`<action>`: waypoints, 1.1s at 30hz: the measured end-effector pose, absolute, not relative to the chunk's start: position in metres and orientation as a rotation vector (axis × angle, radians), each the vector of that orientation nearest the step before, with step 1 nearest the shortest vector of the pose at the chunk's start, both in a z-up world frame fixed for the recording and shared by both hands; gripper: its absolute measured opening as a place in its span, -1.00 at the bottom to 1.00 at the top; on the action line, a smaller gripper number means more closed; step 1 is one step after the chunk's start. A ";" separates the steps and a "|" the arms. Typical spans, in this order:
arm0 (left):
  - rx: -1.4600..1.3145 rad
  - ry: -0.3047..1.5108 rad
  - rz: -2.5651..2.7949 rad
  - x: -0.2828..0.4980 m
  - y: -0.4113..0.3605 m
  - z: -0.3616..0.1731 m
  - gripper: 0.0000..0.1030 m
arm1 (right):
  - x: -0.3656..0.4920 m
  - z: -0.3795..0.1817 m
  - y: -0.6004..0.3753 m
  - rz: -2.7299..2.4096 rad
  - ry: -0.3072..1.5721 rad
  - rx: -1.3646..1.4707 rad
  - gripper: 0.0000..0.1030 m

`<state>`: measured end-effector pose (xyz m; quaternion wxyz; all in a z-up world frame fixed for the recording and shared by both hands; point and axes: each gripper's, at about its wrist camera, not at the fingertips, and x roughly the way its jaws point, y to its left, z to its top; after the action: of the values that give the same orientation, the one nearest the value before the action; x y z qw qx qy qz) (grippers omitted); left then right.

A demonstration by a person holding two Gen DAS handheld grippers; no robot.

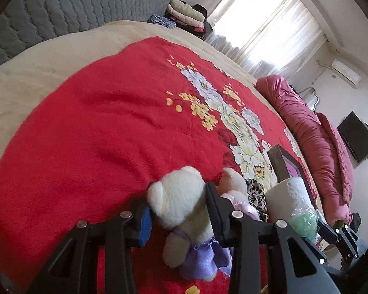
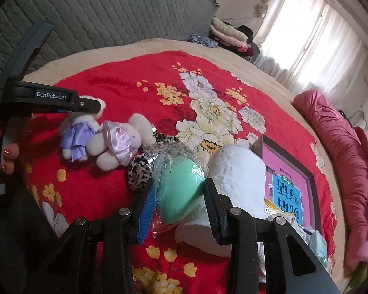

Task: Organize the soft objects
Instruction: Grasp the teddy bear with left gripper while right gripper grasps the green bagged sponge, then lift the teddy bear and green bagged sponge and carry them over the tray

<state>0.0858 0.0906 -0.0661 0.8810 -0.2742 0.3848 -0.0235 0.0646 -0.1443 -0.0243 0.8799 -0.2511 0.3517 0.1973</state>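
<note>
on the red blanket (image 1: 90, 122) our left gripper (image 1: 177, 210) pinches the white bear (image 1: 181, 196), and our right gripper (image 2: 177, 196) pinches the green sponge (image 2: 181, 188)

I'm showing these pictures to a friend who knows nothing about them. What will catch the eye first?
The red floral blanket fills the bed. Up front, the left gripper clamps a white teddy in a purple dress, and the right gripper squeezes a bagged green sponge beside a white roll.
</note>
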 end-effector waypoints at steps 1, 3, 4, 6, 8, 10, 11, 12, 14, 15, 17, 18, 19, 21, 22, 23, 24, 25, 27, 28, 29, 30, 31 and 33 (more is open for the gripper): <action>-0.570 0.797 -0.042 0.083 0.092 -0.064 -0.23 | 0.063 -0.023 -0.145 0.411 0.728 -0.522 -0.23; -0.569 0.784 -0.033 0.078 0.094 -0.060 -0.24 | 0.059 -0.020 -0.146 0.416 0.721 -0.510 -0.23; -0.560 0.772 -0.028 0.074 0.094 -0.055 -0.24 | 0.056 -0.019 -0.147 0.417 0.715 -0.508 -0.23; -0.544 0.751 -0.027 0.068 0.094 -0.047 -0.23 | 0.053 -0.015 -0.149 0.420 0.703 -0.505 -0.23; -0.538 0.728 -0.035 0.061 0.090 -0.039 -0.24 | 0.050 -0.011 -0.152 0.420 0.690 -0.492 -0.23; -0.526 0.710 -0.047 0.056 0.083 -0.029 -0.24 | 0.045 -0.006 -0.158 0.417 0.673 -0.472 -0.23; -0.519 0.703 -0.054 0.054 0.079 -0.026 -0.24 | 0.044 -0.004 -0.160 0.414 0.669 -0.465 -0.23; -0.508 0.696 -0.064 0.052 0.074 -0.021 -0.24 | 0.043 -0.001 -0.163 0.408 0.662 -0.451 -0.23; -0.479 0.687 -0.080 0.048 0.062 -0.014 -0.23 | 0.041 0.004 -0.172 0.396 0.647 -0.421 -0.23; -0.460 0.682 -0.093 0.046 0.055 -0.009 -0.23 | 0.039 0.007 -0.176 0.389 0.638 -0.406 -0.23; -0.425 0.671 -0.112 0.042 0.042 -0.002 -0.23 | 0.038 0.012 -0.184 0.379 0.627 -0.381 -0.23; -0.406 0.667 -0.125 0.040 0.034 0.002 -0.23 | 0.036 0.015 -0.190 0.371 0.619 -0.362 -0.23; -0.390 0.664 -0.137 0.037 0.026 0.006 -0.24 | 0.035 0.018 -0.196 0.365 0.613 -0.348 -0.23; -0.367 0.660 -0.157 0.034 0.013 0.011 -0.24 | 0.034 0.022 -0.206 0.352 0.607 -0.318 -0.23; -0.348 0.658 -0.169 0.033 0.005 0.014 -0.24 | 0.033 0.023 -0.210 0.346 0.605 -0.307 -0.23; -0.340 0.659 -0.177 0.031 -0.001 0.015 -0.24 | 0.033 0.025 -0.215 0.339 0.603 -0.291 -0.23; -0.330 0.661 -0.189 0.030 -0.008 0.018 -0.23 | 0.032 0.027 -0.222 0.327 0.598 -0.272 -0.23; -0.321 0.661 -0.199 0.028 -0.015 0.020 -0.23 | 0.031 0.027 -0.226 0.321 0.596 -0.264 -0.23; -0.314 0.667 -0.220 0.027 -0.027 0.023 -0.23 | 0.030 0.030 -0.237 0.297 0.584 -0.237 -0.23; -0.310 0.670 -0.235 0.027 -0.033 0.025 -0.24 | 0.029 0.032 -0.243 0.280 0.575 -0.223 -0.23; -0.300 0.672 -0.251 0.027 -0.042 0.028 -0.23 | 0.028 0.034 -0.251 0.267 0.568 -0.204 -0.23; -0.290 0.671 -0.258 0.027 -0.048 0.030 -0.23 | 0.028 0.035 -0.256 0.256 0.564 -0.189 -0.23; -0.284 0.669 -0.265 0.028 -0.053 0.031 -0.23 | 0.028 0.036 -0.263 0.241 0.559 -0.174 -0.23; -0.279 0.668 -0.287 0.029 -0.066 0.036 -0.24 | 0.027 0.039 -0.273 0.220 0.552 -0.148 -0.23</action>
<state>0.0291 -0.0664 0.0360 0.9252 -0.1359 0.3256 -0.1398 0.0269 -0.2735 0.0392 0.9535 -0.0731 0.2717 0.1082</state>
